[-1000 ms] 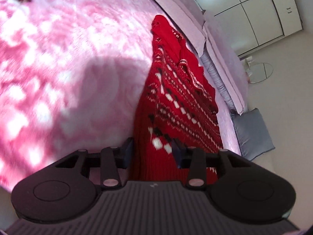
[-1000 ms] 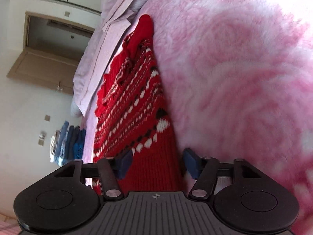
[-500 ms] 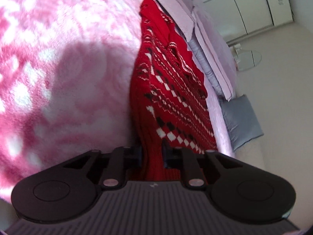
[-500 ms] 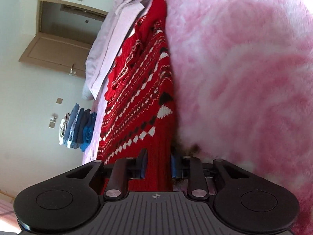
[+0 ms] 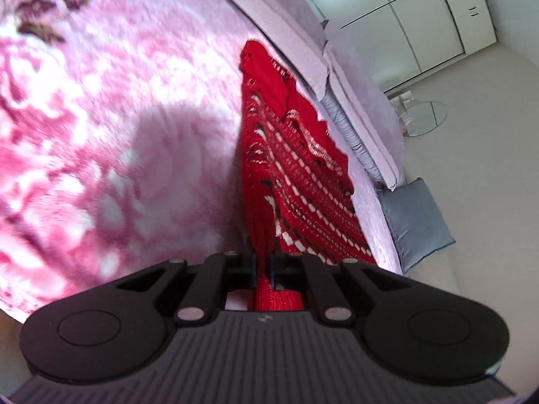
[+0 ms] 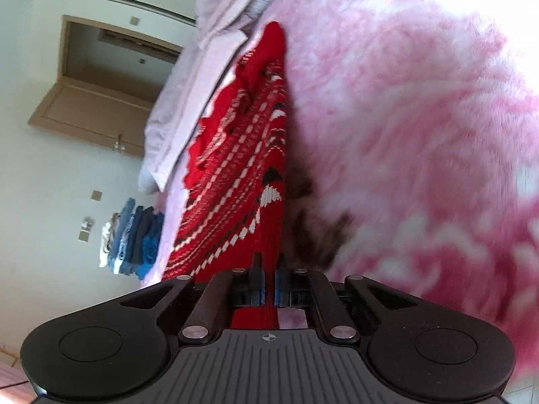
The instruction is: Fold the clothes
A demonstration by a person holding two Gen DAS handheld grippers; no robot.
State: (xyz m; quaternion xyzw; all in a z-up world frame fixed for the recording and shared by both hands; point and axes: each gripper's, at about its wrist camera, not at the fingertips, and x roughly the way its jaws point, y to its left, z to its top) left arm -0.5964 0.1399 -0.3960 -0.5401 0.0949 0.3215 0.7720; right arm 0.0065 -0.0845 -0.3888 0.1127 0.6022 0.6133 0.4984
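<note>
Left tool: pressed together, pinching the plain red hem of the red patterned sweater; spread wide a second ago with the hem merely lying between the fingers. Knit drawn up from the pinch into a narrow, taut ridge; earlier lying flat. Remainder of the sweater resting on the pink fleece blanket of the bed, running away from the tool toward the lilac bedding at the bed's far edge. Grey cushion on the floor beside the bed; white wardrobe doors beyond. Whole view blurred compared with the earlier frame.

Right tool: likewise pressed together on the red hem, blue pads squeezing a thin fold of knit; a second ago wide apart, half a second ago nearly closed. Sweater pulled into a raised crease along its right-hand edge, against the pink blanket; previously spread flatter. Dark floral patch of the blanket exposed just beside the hem, hidden in the earliest frame. Stack of folded blue clothes near the bed's edge, at the left of the view, well apart from the sweater. Open wooden door and pale pillow at the left.
</note>
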